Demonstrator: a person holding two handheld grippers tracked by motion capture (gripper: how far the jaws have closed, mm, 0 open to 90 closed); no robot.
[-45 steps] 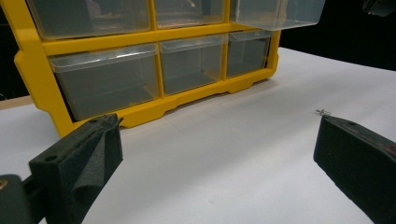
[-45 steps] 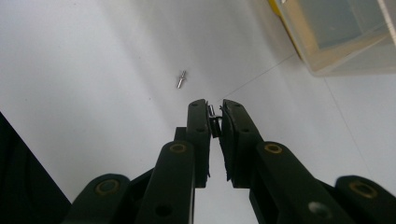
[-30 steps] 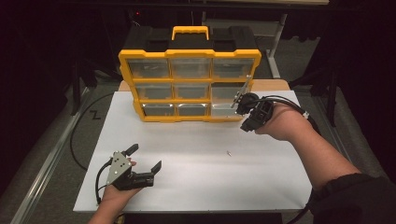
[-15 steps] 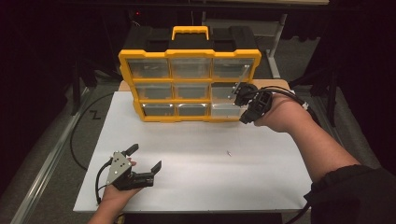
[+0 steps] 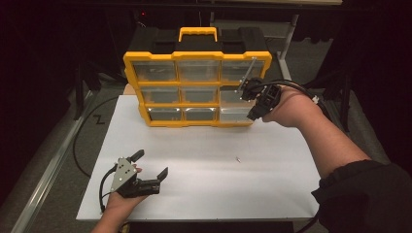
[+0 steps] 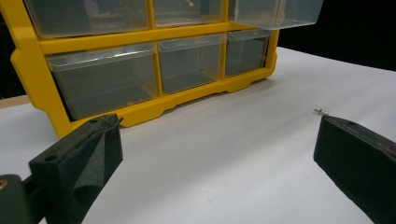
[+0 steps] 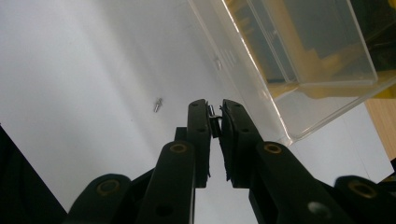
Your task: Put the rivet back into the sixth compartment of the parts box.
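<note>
Right gripper (image 7: pixel 214 114) now raised to pulled-out drawer (image 5: pixel 234 93), jaws pinching small screw (image 7: pixel 212 112); drop-in next; left gripper (image 5: pixel 151 167) open, idle.

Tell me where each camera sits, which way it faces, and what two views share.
High view: above the near edge, facing forward and down on the white table, yellow organizer, both forearms.
Left gripper view: low on the left gripper, facing the organizer's drawers.
Right gripper view: on the right gripper, shut on a small screw, tilted down.
Shared: the loose screw on the table.
</note>
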